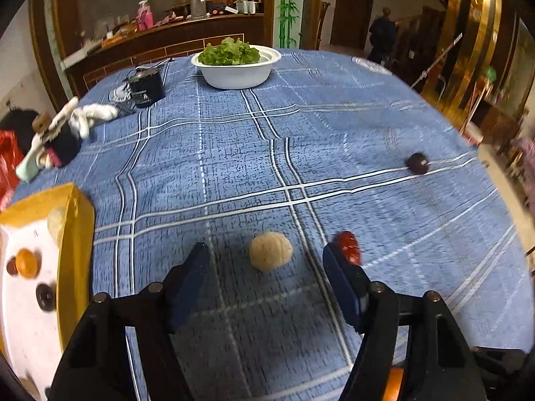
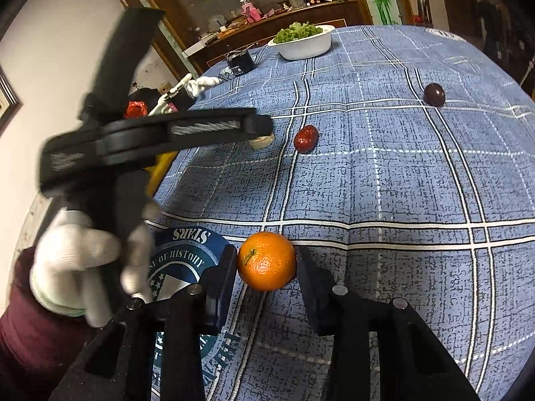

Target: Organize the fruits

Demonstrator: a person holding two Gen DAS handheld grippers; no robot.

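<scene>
In the left wrist view my left gripper is open, its fingers on either side of a pale tan round fruit on the blue checked tablecloth. A red jujube lies just past the right fingertip. A dark plum sits further right. A yellow-rimmed white tray at the left holds an orange fruit and dark fruits. In the right wrist view my right gripper is shut on an orange. The jujube and plum show beyond.
A white bowl of lettuce stands at the far side, with a black box and a white glove to its left. The left hand-held gripper body crosses the right wrist view's left side.
</scene>
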